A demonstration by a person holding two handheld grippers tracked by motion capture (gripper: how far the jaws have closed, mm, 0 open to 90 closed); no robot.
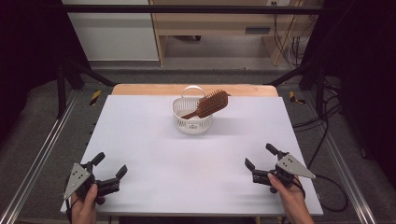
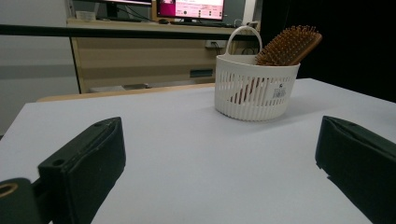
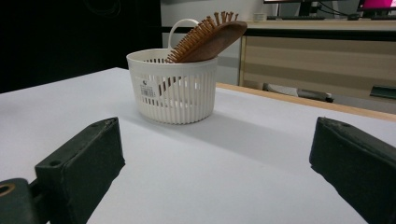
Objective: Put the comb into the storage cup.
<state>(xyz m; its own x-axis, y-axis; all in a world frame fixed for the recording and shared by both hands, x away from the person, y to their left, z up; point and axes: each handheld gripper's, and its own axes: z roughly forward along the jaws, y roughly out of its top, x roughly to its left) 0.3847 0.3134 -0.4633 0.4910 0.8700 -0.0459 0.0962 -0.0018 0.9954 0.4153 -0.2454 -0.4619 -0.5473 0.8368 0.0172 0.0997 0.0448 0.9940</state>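
White surface (image 1: pixel 154 154), dark curtained room, desk and cables beyond the far edge. My left fingers (image 1: pixel 111 170) and right fingers (image 1: pixel 260 156) both spread wide apart at the near edge, holding nothing, well apart from the white basket (image 1: pixel 192 122) near the far middle. Wooden hairbrush (image 1: pixel 212 103) leans in it, handle down, head above the rim; judged: placing looks done, or lifting-out not begun.

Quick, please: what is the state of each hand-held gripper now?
Left hand-held gripper: open, holding nothing.
Right hand-held gripper: open, holding nothing.
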